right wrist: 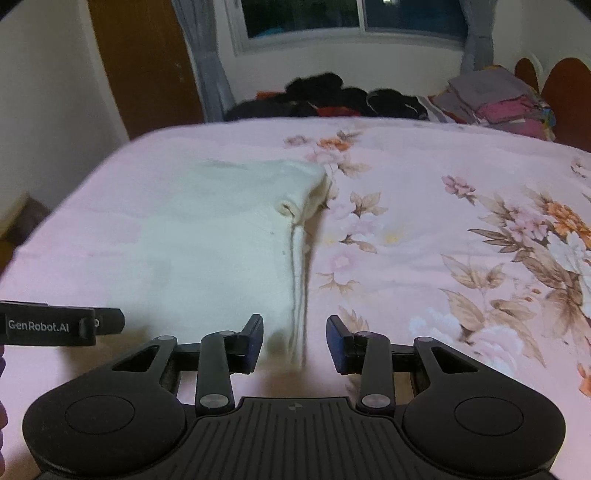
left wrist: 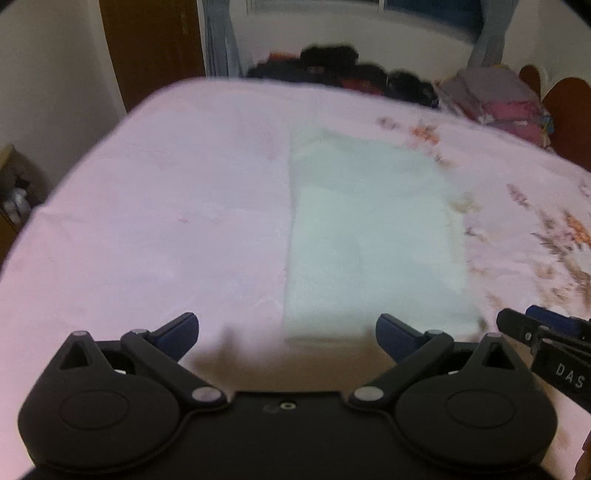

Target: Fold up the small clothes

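Note:
A pale cream folded garment [left wrist: 369, 236] lies flat on the pink bedsheet [left wrist: 166, 221], a long rectangle running away from me. My left gripper [left wrist: 287, 334] is open and empty, hovering at the garment's near left corner. In the right wrist view the garment [right wrist: 221, 243] shows its stacked folded edge on the right side. My right gripper [right wrist: 294, 345] is open and empty, with its jaws either side of that folded edge at the near end. Each gripper shows at the edge of the other's view: the right [left wrist: 546, 339], the left [right wrist: 55, 326].
The sheet has a floral print [right wrist: 517, 240] on its right half. A heap of dark clothes [right wrist: 332, 99] and a stack of folded grey and magenta clothes [right wrist: 495, 99] lie at the bed's far end. A brown door [right wrist: 147, 62] and a window [right wrist: 354, 18] stand beyond.

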The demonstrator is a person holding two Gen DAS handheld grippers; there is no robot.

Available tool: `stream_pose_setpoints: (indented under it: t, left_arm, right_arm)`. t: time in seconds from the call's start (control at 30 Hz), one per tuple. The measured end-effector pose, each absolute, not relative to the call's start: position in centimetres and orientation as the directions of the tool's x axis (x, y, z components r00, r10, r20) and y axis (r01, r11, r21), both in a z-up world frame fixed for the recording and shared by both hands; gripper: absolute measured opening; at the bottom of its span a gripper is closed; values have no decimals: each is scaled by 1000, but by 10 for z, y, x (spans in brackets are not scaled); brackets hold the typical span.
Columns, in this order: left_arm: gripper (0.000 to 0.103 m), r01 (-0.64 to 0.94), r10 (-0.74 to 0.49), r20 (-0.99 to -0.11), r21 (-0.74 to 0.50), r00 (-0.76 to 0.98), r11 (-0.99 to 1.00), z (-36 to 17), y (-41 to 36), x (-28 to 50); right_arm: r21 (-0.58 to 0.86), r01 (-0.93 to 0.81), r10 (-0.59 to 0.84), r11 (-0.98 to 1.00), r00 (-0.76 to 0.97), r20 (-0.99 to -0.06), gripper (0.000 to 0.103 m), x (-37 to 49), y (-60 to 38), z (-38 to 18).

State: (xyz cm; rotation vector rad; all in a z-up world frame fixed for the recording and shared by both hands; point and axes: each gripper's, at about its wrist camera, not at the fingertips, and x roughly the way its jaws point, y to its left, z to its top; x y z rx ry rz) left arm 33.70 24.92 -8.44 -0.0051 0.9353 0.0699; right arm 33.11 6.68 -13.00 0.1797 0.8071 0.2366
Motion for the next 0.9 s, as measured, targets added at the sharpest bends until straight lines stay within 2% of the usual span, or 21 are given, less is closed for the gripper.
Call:
stream_pose_setpoints:
  t: [0.13,0.17,0.2,0.27,0.47,0.57,0.7,0.9]
  left_arm:
    - [103,-42,80,-733,70,675,997,-44,240,282]
    - [103,-34,71,-727,65,683,997,-36,238,270]
    - [103,-24,56,-728,54,683,998,-27,236,260]
    - [103,-8,19,-743,18,669,1000,-15,233,242]
    - [103,-34,28,-701,5,712,999,23,223,178]
    - [103,-17,18,-680,8,733,1000,36,215,154]
    - [103,-13,29,-645,29,764,999,51,209,123]
    - [103,-29,18,-638,-7,770,1000,62,213,96]
  right_arm:
    - [294,-193,345,936,677,-650,38,286,50,-98]
    - [291,-208,352,934,681,-642,43,274,47,-90]
    - [286,-222,358,932,687,-632,68,260,43,-81]
    - [278,-246,368,928,715,-595,93,234,36,-64]
    - [264,-192,308,945,792,-527,93,162,15,-19]
    - [264,-147,267,953,821,-506,103,134,9,1]
    - [267,-127,248,955,837,-488,103,104,10,26]
    - [247,-133,233,960,868,-439,103,72,11,42]
